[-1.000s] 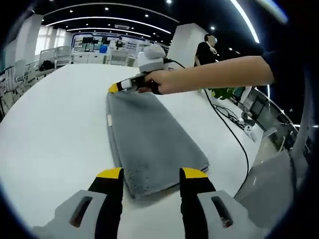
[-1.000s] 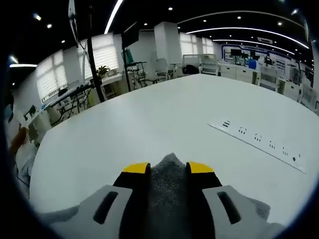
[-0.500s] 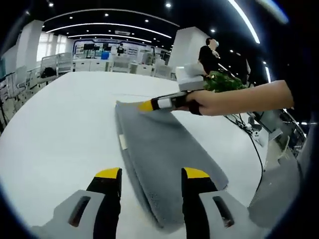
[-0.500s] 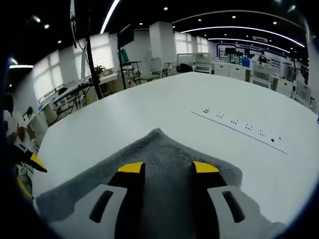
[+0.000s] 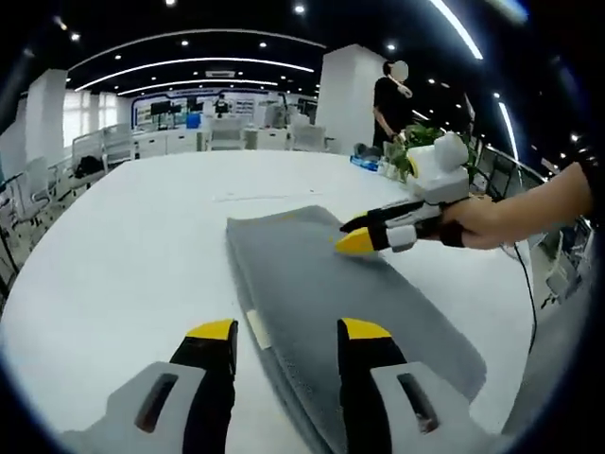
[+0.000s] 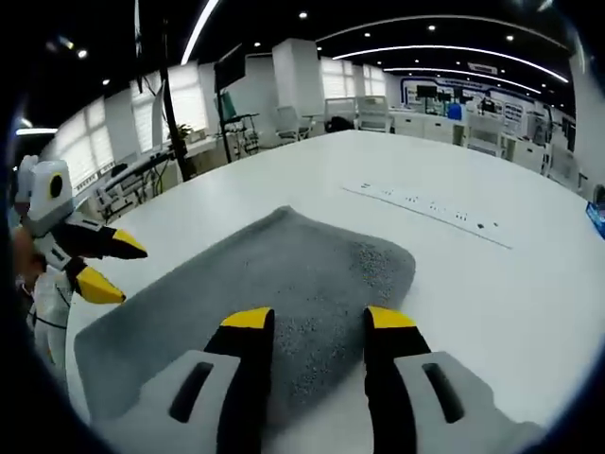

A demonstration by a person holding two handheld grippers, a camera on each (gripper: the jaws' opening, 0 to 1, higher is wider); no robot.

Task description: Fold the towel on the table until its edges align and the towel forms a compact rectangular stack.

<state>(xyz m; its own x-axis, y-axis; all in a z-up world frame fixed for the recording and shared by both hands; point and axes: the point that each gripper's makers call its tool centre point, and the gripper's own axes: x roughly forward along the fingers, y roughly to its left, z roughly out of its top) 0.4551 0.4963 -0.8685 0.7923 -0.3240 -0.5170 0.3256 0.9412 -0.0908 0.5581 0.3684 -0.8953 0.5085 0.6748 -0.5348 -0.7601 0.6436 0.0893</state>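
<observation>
towel (image 5: 350,303) lies flat as a long grey strip on the white worktop (image 5: 123,246). left gripper (image 5: 284,331) hovers over one end, jaws wide, holding nothing; right gripper (image 6: 307,320) likewise over the other end.

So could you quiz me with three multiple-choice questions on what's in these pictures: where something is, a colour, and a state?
1. Where does the grey terry towel lie?
A. on the white table
B. on a chair
C. on the floor

2. What colour are the gripper fingertips?
A. red
B. yellow
C. green

3. How do the right gripper's jaws stand?
A. shut on the towel
B. holding a cup
C. open, above the towel

Answers: 1 A, the towel lies flat on the tabletop; 2 B, the tips are yellow; 3 C, towel shows in the gap between them.
</observation>
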